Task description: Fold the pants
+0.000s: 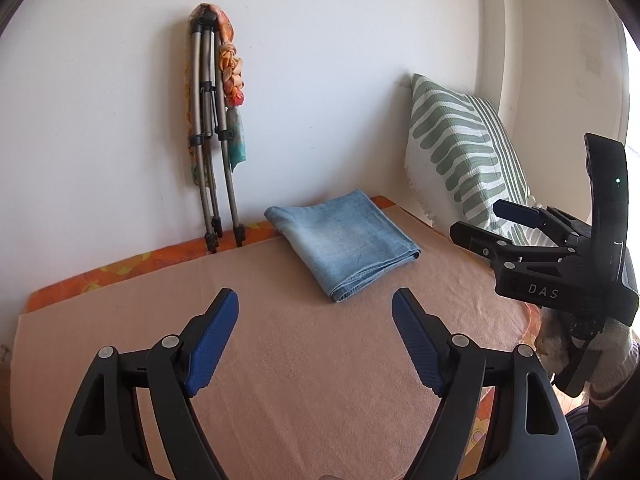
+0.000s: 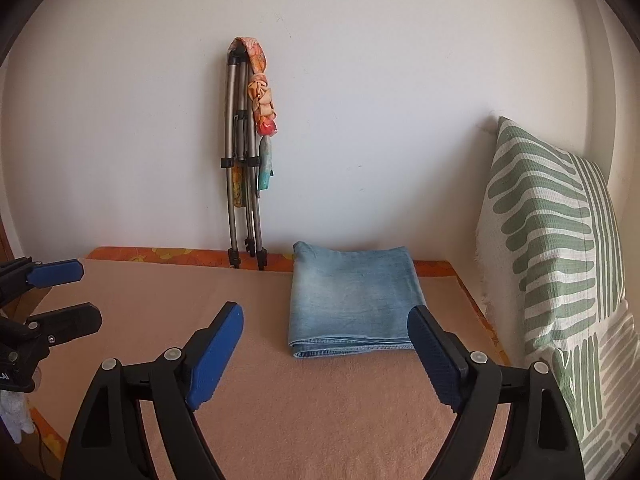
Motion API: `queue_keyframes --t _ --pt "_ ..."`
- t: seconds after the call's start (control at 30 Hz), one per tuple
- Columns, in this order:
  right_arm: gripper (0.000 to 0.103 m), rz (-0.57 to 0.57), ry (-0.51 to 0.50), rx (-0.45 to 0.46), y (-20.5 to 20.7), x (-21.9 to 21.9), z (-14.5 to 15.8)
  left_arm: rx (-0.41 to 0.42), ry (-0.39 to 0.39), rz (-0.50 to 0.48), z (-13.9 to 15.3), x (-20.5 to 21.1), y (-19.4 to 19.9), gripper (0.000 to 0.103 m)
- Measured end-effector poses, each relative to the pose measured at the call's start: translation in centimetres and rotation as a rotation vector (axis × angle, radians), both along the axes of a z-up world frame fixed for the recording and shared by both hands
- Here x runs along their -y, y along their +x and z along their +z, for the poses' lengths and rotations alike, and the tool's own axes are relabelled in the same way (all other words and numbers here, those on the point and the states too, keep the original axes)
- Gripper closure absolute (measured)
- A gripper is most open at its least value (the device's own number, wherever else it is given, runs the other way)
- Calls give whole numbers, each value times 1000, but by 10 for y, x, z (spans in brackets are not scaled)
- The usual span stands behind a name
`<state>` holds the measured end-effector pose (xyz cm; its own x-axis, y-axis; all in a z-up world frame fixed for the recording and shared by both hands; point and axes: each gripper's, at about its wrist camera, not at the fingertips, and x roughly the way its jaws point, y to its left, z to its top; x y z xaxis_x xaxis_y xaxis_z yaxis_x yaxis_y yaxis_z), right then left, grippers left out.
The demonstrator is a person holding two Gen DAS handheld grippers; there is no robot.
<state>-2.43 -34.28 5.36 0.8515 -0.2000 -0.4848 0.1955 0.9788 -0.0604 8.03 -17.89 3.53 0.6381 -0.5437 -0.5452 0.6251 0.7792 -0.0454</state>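
Observation:
Light blue denim pants [image 1: 344,240] lie folded into a compact rectangle at the far side of the peach cloth surface [image 1: 280,360]; they also show in the right wrist view [image 2: 354,298]. My left gripper [image 1: 316,340] is open and empty, held above the cloth, short of the pants. My right gripper [image 2: 325,354] is open and empty, close in front of the pants' near edge. The right gripper shows at the right in the left wrist view [image 1: 486,222], the left gripper at the left edge in the right wrist view [image 2: 86,292].
A folded tripod [image 1: 210,132] with a patterned scarf leans on the white wall behind the surface. A green-and-white striped pillow [image 1: 460,148] stands against the wall at the right. An orange patterned sheet [image 1: 120,268] borders the cloth.

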Motion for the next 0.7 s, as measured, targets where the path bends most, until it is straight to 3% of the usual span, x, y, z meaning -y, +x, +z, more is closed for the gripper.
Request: queue_keyframes --t 0.1,0.33,0.7 --pt "0 -21 -14 12 -20 -17 -7 -17 7 33 -10 -14 -17 24" --pt "0 -41 0 18 -43 -33 -28 -67 30 64 -39 -28 -33 24" --pt "0 -70 -17 11 -34 -35 -60 -118 33 132 -71 -37 -22 24"
